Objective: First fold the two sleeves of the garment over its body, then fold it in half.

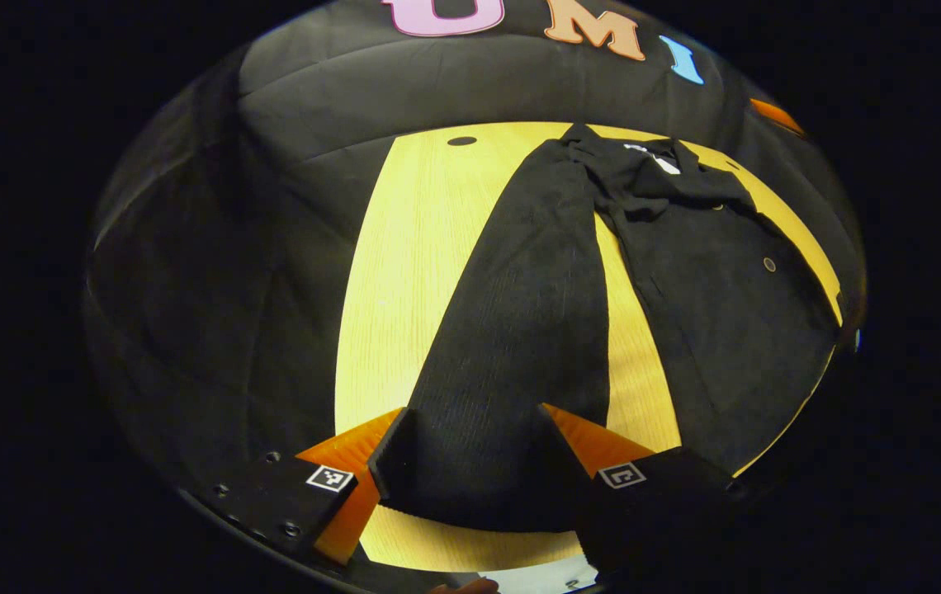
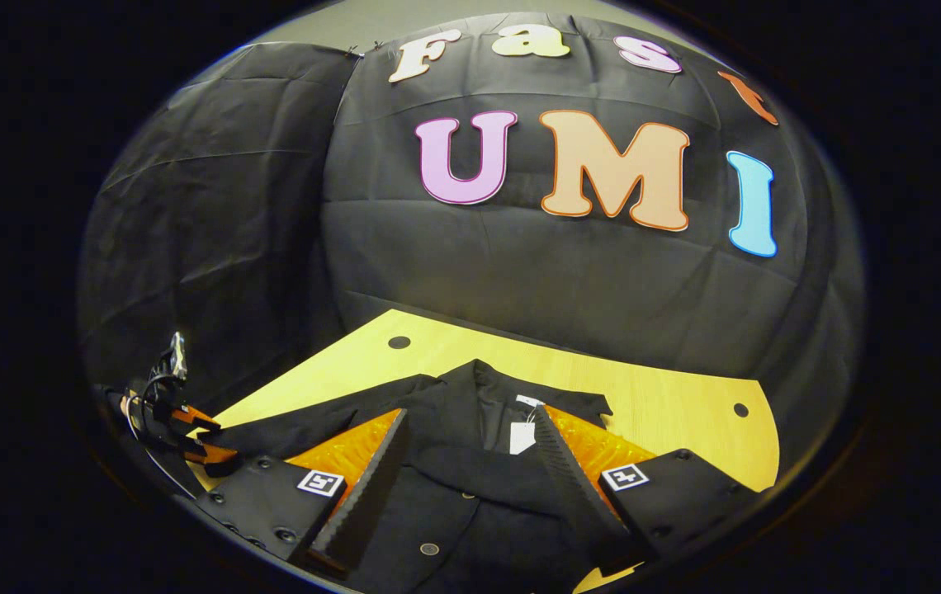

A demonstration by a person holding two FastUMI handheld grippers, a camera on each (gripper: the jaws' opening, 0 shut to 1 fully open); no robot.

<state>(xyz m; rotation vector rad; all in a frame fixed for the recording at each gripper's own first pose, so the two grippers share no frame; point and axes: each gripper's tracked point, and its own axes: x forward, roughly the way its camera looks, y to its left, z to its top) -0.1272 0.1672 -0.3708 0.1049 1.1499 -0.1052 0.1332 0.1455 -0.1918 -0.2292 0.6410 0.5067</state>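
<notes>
Garment (image 1: 710, 289) lies on worktop (image 1: 404, 272); left gripper (image 1: 470, 450) jaws wide astride sleeve (image 1: 520, 330); right gripper (image 2: 470, 462) jaws wide.

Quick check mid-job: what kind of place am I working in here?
Probably a staged recording booth, not a home: black cloth wall drapes behind a bare wooden table, which carries just a black garment spread flat, its sleeve between the left gripper fingers.

Garment (image 2: 454, 495) flat on table (image 2: 644, 396); sleeve (image 1: 512, 330) between left claw (image 1: 470, 445) fingers, beside body (image 1: 726, 313)
</notes>
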